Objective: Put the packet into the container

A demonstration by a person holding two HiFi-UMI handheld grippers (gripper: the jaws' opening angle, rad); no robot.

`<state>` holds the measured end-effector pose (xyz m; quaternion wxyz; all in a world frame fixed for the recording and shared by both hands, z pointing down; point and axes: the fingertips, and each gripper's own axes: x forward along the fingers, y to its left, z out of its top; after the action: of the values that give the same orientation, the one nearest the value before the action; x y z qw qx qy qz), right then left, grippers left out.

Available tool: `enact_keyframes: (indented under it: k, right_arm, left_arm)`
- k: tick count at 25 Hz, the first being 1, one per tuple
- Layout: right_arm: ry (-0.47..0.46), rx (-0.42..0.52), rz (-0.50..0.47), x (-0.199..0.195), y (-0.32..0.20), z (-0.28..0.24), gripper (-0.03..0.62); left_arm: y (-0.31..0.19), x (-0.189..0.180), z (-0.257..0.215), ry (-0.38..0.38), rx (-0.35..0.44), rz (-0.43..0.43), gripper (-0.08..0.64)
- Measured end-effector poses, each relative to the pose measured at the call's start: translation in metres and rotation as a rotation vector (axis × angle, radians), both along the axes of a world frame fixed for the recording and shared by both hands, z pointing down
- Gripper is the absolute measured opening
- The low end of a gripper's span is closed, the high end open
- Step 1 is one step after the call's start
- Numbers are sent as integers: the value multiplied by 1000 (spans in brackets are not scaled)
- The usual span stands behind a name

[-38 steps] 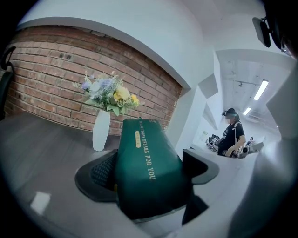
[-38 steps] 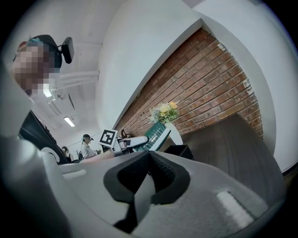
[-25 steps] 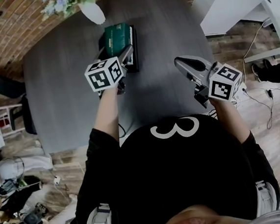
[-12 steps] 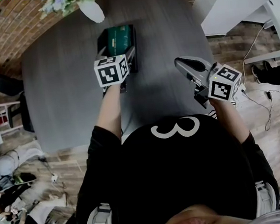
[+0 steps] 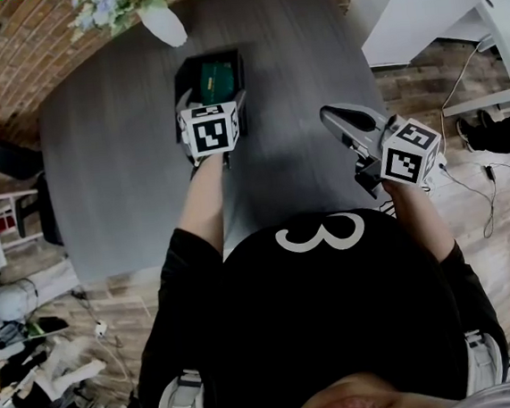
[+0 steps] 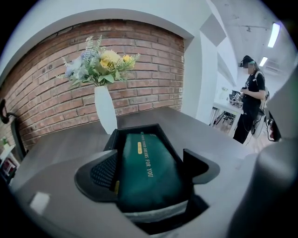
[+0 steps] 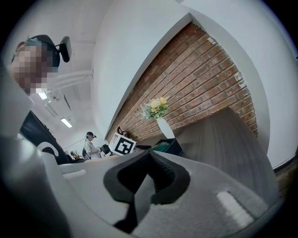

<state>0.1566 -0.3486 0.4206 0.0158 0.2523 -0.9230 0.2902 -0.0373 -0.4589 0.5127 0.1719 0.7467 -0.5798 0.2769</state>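
A dark green packet [image 6: 146,153] with gold print lies lengthwise in the black open-top container [image 6: 135,129] on the grey table. My left gripper [image 6: 150,168] is over the container's near end, its jaws pressed on either side of the packet's near end. From the head view the packet [image 5: 214,75] shows inside the container [image 5: 182,74], with the left gripper [image 5: 211,97] just in front. My right gripper [image 5: 328,112] hovers over the table's right side, shut and empty, well apart from the container. Its jaws [image 7: 149,155] meet with nothing between them.
A white vase [image 5: 166,23] of flowers stands right behind the container at the table's [image 5: 107,159] far edge, by a brick wall. The table's right edge runs just past the right gripper. A person [image 6: 251,102] stands far off to the right.
My left gripper has moved forward with the packet, which went from resting over the container's top to lying down inside it. The right gripper has stayed in place.
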Motion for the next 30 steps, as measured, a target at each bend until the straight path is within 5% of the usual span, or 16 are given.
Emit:
enact_keyframes:
  k: [11,16,23,30]
  right_arm:
    - [35,40,-3,3,3,-4,2]
    - [47,65,-24,-1,5,-9,2]
    - [-44,106,-59,-11,11,-46,0]
    - [-72,168,-149,-41,34,-74,0]
  left_arm:
    - [8,0,-15,68,38,10,511]
    - [31,2,-42,143,64,42,454]
    - [91,17,-97,394,106,143,265]
    - [148,30,-153,635,220,213,174]
